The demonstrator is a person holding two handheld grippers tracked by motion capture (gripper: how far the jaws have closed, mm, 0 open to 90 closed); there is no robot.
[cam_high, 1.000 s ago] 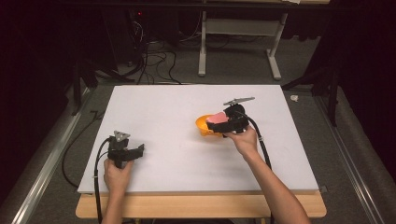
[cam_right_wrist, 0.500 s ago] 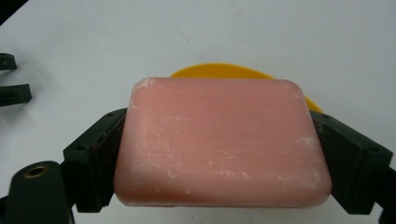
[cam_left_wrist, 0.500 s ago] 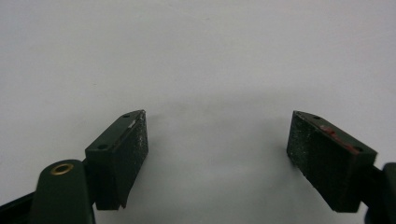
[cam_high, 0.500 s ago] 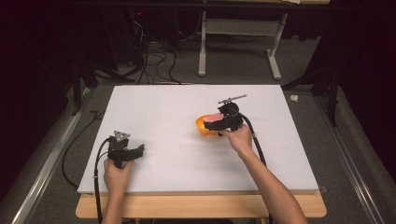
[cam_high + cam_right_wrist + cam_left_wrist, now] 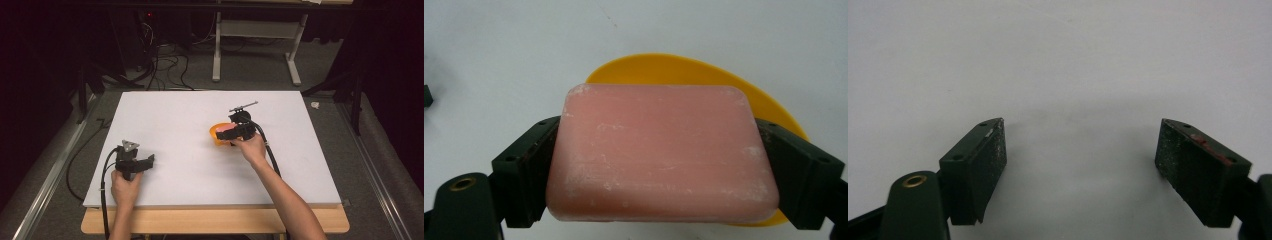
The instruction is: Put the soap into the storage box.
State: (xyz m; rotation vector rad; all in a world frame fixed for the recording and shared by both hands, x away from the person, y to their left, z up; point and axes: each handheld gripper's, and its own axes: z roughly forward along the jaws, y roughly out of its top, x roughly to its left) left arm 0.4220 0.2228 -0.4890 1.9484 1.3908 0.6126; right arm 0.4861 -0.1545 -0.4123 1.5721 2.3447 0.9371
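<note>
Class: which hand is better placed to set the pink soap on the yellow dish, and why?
Right. Its tongs already clamp the soap just above the dish. The left tongs are open, empty and far away across the table.

A white board lay across a wooden table, whose pale edge showed along the near side. Beyond the far edge, on the grey floor, black cables sprawled at the left, and a white metal stand stood at the centre. A small pale scrap, possibly paper, lay off the board's far right corner.
</note>
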